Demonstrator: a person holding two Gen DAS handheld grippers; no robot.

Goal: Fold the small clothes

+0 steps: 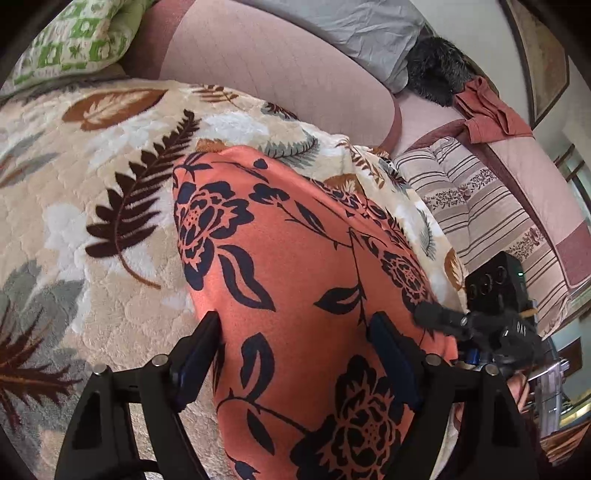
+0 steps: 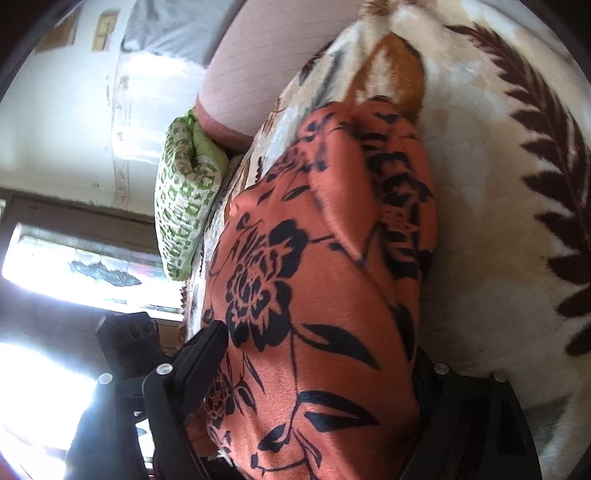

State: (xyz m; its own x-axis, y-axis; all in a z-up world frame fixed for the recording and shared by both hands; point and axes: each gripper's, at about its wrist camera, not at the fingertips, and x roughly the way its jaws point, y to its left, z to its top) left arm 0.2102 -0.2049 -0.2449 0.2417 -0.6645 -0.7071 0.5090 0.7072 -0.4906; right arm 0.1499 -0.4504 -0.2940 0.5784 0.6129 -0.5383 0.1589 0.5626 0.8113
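An orange garment with dark blue flowers lies on a leaf-patterned fleece blanket. My left gripper stands open astride the near part of it; the cloth runs between both fingers and beyond them. The other tool's black finger reaches onto the garment's right edge. In the right wrist view the same garment lies bunched and creased on the blanket. My right gripper is open with the cloth between its fingers. A fold of cloth hides its right fingertip. The left tool's body shows at the lower left.
A green patterned pillow sits at the blanket's far left. Behind it are a pink cushion and grey cloth. A rust garment and a dark furry heap lie far right, near a striped cushion.
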